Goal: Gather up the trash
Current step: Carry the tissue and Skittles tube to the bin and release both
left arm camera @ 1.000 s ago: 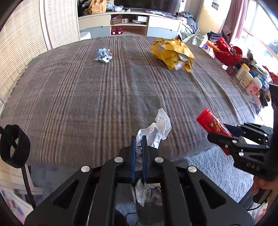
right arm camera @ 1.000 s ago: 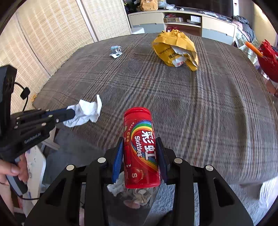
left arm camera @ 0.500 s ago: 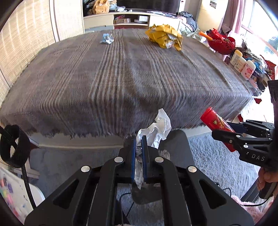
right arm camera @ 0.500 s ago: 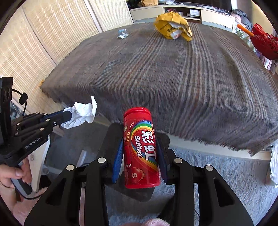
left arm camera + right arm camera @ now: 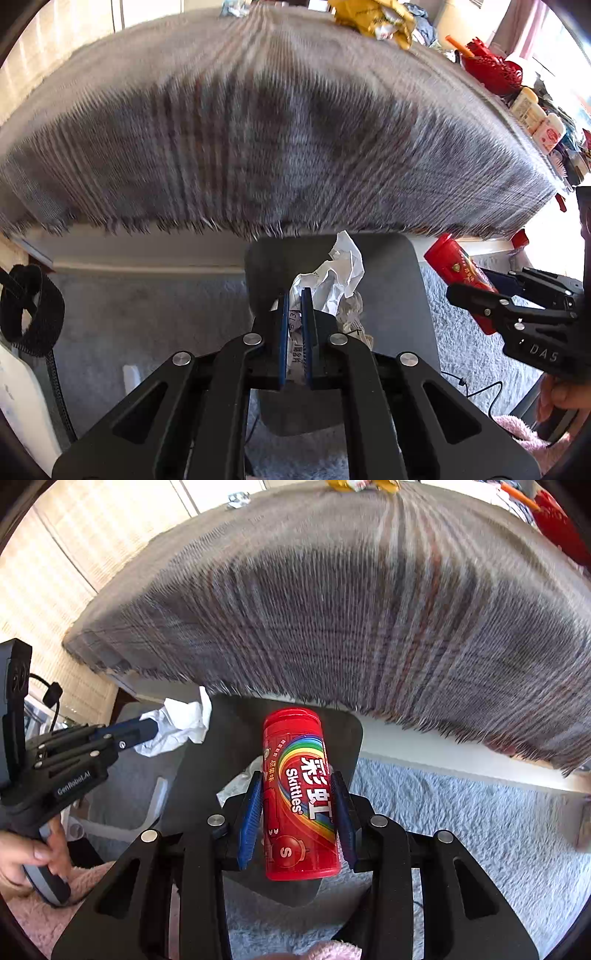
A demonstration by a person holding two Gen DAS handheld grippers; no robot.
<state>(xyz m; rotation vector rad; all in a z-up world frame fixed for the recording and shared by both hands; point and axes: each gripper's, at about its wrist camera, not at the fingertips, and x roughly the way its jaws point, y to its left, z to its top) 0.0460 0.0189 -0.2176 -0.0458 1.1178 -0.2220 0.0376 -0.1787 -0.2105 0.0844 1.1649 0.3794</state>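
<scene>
My left gripper (image 5: pixel 294 295) is shut on a crumpled white paper (image 5: pixel 334 275) and holds it over a dark grey trash bin (image 5: pixel 413 295) on the floor below the bed edge. My right gripper (image 5: pixel 297 779) is shut on a red Skittles can (image 5: pixel 299 794), also above the bin (image 5: pixel 221 738), which holds some crumpled paper. The right gripper and can (image 5: pixel 460 271) show at the right of the left wrist view. The left gripper with its paper (image 5: pixel 173 727) shows at the left of the right wrist view. A yellow crumpled bag (image 5: pixel 373 18) and a small blue-white wrapper (image 5: pixel 238 498) lie far back on the bed.
A plaid grey bedspread (image 5: pixel 277 129) hangs over the bed edge just ahead. A pale shaggy rug (image 5: pixel 461 830) covers the floor. A red basket (image 5: pixel 491 72) and white bottles (image 5: pixel 535 118) stand at the right. A woven screen (image 5: pixel 92 554) stands on the left.
Both grippers have dropped and pulled back from above the bed to below its edge, over the bin. Each still holds its item.
</scene>
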